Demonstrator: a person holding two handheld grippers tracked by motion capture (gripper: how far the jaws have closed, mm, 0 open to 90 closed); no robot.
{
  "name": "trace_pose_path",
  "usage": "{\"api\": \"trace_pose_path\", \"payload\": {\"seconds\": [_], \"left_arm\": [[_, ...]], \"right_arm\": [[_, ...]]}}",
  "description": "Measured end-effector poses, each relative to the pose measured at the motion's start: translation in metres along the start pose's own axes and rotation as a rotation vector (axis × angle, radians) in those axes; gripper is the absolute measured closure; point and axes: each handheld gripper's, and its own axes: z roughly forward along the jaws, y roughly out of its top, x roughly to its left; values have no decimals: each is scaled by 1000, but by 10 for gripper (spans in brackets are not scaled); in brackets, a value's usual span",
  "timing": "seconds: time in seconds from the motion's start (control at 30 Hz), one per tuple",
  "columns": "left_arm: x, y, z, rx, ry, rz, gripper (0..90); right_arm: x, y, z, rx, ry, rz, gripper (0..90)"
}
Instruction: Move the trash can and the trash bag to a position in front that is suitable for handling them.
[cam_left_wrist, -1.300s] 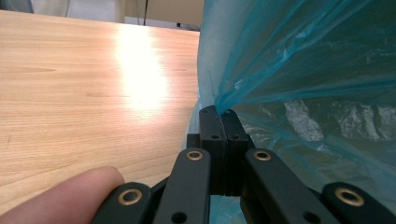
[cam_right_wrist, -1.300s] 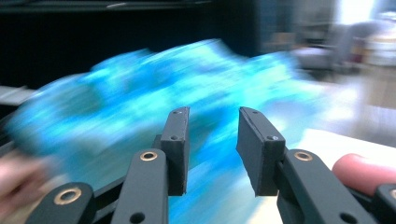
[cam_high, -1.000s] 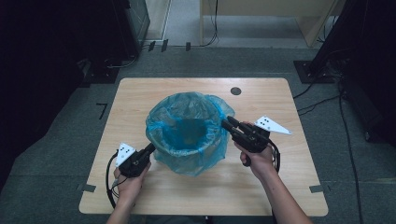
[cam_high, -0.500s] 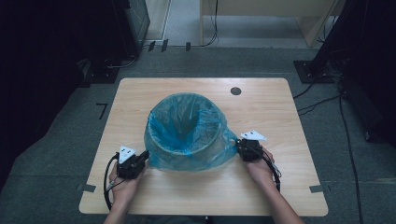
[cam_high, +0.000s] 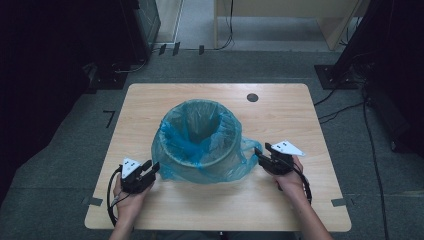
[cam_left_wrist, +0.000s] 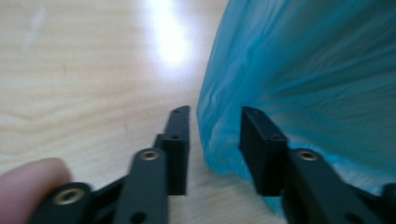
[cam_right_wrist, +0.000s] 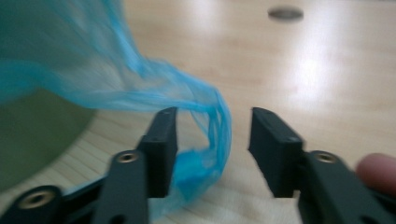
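Observation:
A round bin (cam_right_wrist: 37, 135) stands mid-table, lined with a blue plastic bag (cam_high: 200, 170) whose skirt hangs down over the rim to the tabletop. My left gripper (cam_high: 152, 167) rests low at the bag's front left. Its jaws have just been opening, and the bag's hem (cam_left_wrist: 219, 135) lies loosely between them (cam_left_wrist: 215, 114). My right gripper (cam_high: 258, 152) sits at the bag's right side. Its jaws have also just been opening, and a limp fold of bag (cam_right_wrist: 215, 121) hangs between them (cam_right_wrist: 212, 116) without being pinched.
The wooden table (cam_high: 280, 210) has a round dark grommet (cam_high: 252, 97) at the back right, also seen as a grommet (cam_right_wrist: 286, 13) beyond the right jaws. Dark equipment and cables (cam_high: 345, 100) lie on the floor around it.
Both grippers came down from the bin's rim to the tabletop, drawing the bag's skirt down the bin's sides. Both then let go of the plastic and now stand open.

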Motion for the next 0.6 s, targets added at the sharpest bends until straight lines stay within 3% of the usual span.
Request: {"api": "trace_pose_path", "payload": {"seconds": [0.1, 0.23, 0.33, 0.43, 0.53, 0.6], "left_arm": [[1, 3, -8, -75, -28, -22, 521], [-6, 13, -17, -201, -24, -56, 507], [-16, 24, -19, -263, -23, -72, 556], [-28, 31, -15, -277, -16, -60, 656], [-38, 32, -9, -288, 1, -48, 733], [-43, 32, -4, -306, 10, -53, 757]], "right_arm": [[-5, 11, -16, -100, 39, 39, 506], [-1, 24, -31, -236, 16, 68, 760], [22, 38, -36, -313, 18, 28, 833], [47, 50, -34, -366, 7, -12, 863], [69, 61, -26, -405, -40, -34, 864], [79, 62, -12, -390, -93, -22, 864]]}}
